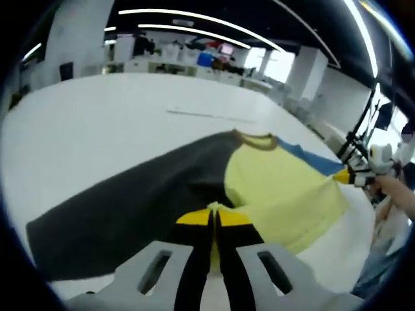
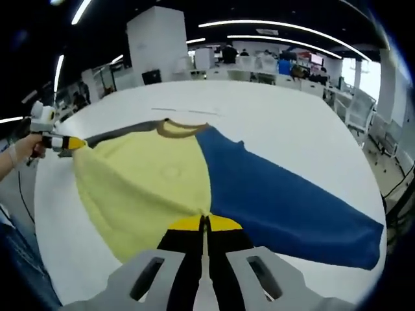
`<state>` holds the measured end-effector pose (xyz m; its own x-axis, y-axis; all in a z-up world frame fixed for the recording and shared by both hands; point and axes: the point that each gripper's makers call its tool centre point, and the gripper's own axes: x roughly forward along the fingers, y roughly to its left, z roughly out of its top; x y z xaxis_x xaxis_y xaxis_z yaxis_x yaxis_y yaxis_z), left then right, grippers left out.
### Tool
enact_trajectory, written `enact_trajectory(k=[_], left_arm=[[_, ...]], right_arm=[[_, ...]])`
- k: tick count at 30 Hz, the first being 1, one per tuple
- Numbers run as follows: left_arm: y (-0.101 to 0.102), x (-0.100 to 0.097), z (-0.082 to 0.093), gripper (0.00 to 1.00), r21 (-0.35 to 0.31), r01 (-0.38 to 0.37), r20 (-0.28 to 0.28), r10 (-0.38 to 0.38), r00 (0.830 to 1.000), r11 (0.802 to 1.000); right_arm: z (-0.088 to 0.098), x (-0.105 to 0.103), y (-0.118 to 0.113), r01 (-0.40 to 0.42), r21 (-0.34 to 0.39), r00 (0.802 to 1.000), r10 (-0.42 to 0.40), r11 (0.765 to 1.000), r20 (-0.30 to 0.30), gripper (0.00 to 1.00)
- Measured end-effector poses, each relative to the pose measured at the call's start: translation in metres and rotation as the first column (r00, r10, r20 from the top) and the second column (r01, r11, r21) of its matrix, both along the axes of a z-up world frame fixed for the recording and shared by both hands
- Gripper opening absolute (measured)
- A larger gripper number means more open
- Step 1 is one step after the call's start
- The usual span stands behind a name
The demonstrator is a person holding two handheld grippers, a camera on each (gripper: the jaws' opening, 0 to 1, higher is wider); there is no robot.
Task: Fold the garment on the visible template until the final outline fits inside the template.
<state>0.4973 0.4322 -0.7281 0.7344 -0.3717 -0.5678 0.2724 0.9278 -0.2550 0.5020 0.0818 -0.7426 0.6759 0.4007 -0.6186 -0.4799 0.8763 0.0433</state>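
Observation:
The garment is a shirt with a yellow body point(image 1: 279, 188), a dark grey sleeve point(image 1: 130, 207), a blue sleeve point(image 2: 285, 201) and a brown collar point(image 1: 256, 141). It lies spread on a white table point(image 1: 117, 123). My left gripper point(image 1: 214, 211) is shut on the yellow hem edge where it meets the grey sleeve. My right gripper point(image 2: 204, 219) is shut on the hem where yellow meets blue. Each gripper also appears in the other's view, pinching a corner of the yellow cloth: the right gripper point(image 1: 353, 175) and the left gripper point(image 2: 65, 142), the latter held by a hand point(image 2: 26, 148).
A thin pale line point(image 1: 207, 115) runs across the table beyond the collar, also seen as the line point(image 2: 185, 111). Past the table's far edge stand desks, chairs and white pillars point(image 2: 159, 45). A person's arm point(image 1: 395, 191) is at the table's right side.

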Motion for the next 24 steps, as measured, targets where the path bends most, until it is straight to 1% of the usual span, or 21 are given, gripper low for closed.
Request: enact_trajectory(k=[3, 8, 11, 15, 18, 24], left_arm=[[0.000, 0.001, -0.007, 0.00, 0.044, 0.016, -0.008, -0.016, 1.000, 0.999], [0.001, 0.002, -0.013, 0.00, 0.030, 0.011, -0.019, -0.011, 1.000, 0.999], [0.002, 0.002, -0.016, 0.00, 0.038, 0.017, -0.013, -0.016, 1.000, 0.999], [0.002, 0.002, -0.025, 0.00, 0.045, 0.013, -0.032, -0.011, 0.999, 0.999], [0.001, 0.002, -0.027, 0.00, 0.044, 0.010, -0.034, -0.009, 0.999, 0.999], [0.001, 0.003, -0.028, 0.00, 0.036, 0.012, -0.035, -0.011, 0.999, 0.999]], right_arm=[[-0.005, 0.002, 0.001, 0.001, -0.013, 1.000, -0.001, 1.000, -0.007, 0.02], [-0.012, 0.002, -0.001, 0.000, -0.021, 1.000, 0.000, 1.000, -0.019, 0.02], [-0.016, 0.000, -0.003, 0.004, -0.017, 1.000, -0.004, 1.000, -0.028, 0.02], [-0.017, 0.000, -0.003, 0.011, -0.007, 1.000, -0.011, 1.000, -0.025, 0.02], [-0.017, 0.000, -0.004, 0.019, 0.012, 0.999, -0.019, 1.000, -0.029, 0.02], [-0.017, 0.000, -0.003, 0.022, 0.016, 0.999, -0.022, 1.000, -0.028, 0.02]])
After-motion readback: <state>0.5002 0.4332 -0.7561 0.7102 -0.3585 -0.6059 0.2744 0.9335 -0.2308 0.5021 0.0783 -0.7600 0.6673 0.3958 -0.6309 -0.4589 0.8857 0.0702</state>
